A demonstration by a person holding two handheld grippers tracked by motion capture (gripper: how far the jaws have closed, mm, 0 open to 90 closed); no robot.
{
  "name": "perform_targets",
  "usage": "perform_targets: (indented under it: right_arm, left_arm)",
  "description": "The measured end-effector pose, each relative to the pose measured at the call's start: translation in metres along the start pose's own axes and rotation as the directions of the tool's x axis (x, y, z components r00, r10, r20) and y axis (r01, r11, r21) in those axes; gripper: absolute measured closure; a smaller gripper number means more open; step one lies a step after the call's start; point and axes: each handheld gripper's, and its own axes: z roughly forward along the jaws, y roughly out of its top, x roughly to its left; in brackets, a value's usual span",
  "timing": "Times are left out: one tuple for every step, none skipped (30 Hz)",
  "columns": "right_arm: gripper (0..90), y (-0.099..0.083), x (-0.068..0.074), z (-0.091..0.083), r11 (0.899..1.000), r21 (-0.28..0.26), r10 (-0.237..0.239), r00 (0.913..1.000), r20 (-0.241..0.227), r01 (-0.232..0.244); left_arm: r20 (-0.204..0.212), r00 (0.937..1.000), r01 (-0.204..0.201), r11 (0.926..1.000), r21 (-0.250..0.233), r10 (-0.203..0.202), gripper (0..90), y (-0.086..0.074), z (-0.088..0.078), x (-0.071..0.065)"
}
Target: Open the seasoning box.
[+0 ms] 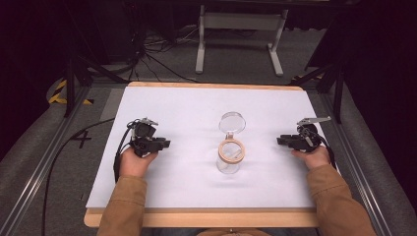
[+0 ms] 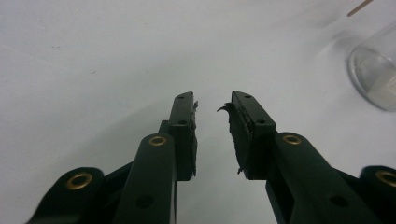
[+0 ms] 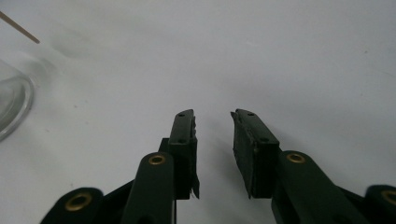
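Flanking glass jar, both grippers' fingers apart.

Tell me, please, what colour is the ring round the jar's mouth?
Light wood-tan, on the clear glass jar; the high view shows it best.

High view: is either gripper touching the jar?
No. The left gripper and right gripper sit well apart from the glass jar, on opposite sides.

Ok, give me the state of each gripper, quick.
Left gripper: open, nothing between its black jaws, over the white table sheet.
Right gripper: open, holding nothing.
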Motion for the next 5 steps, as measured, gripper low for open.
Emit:
perform_targets:
  right_arm:
    - [69.2,0.0001,0.0005,0.0006,1.000,0.001,-0.005,1.0000,0.004,0.005]
    - [69.2,0.0001,0.0005,0.0006,1.000,0.001,-0.005,1.0000,0.004,0.005]
    - [69.0,0.0004,0.0016,0.0009,1.000,-0.002,-0.009,0.9999,0.006,0.009]
    - [68.9,0.0007,0.0020,0.0006,1.000,-0.005,-0.010,0.9999,0.005,0.010]
    - [68.6,0.0011,0.0027,-0.0001,1.000,-0.010,-0.011,0.9999,0.003,0.011]
  left_arm:
    - [0.003,1.0000,-0.003,1.0000,0.000,0.003,70.7,0.0002,-0.0001,-0.0003]
    - [0.003,1.0000,-0.003,1.0000,0.000,0.003,70.6,0.0002,-0.0001,-0.0003]
    - [0.003,0.9999,-0.011,0.9999,0.002,0.011,70.6,0.0004,-0.0001,0.0001]
    - [0.004,0.9999,-0.011,0.9999,0.004,0.011,70.3,0.0006,-0.0001,0.0001]
    - [0.006,1.0000,-0.006,1.0000,-0.001,0.006,69.8,0.0007,0.0005,-0.0001]
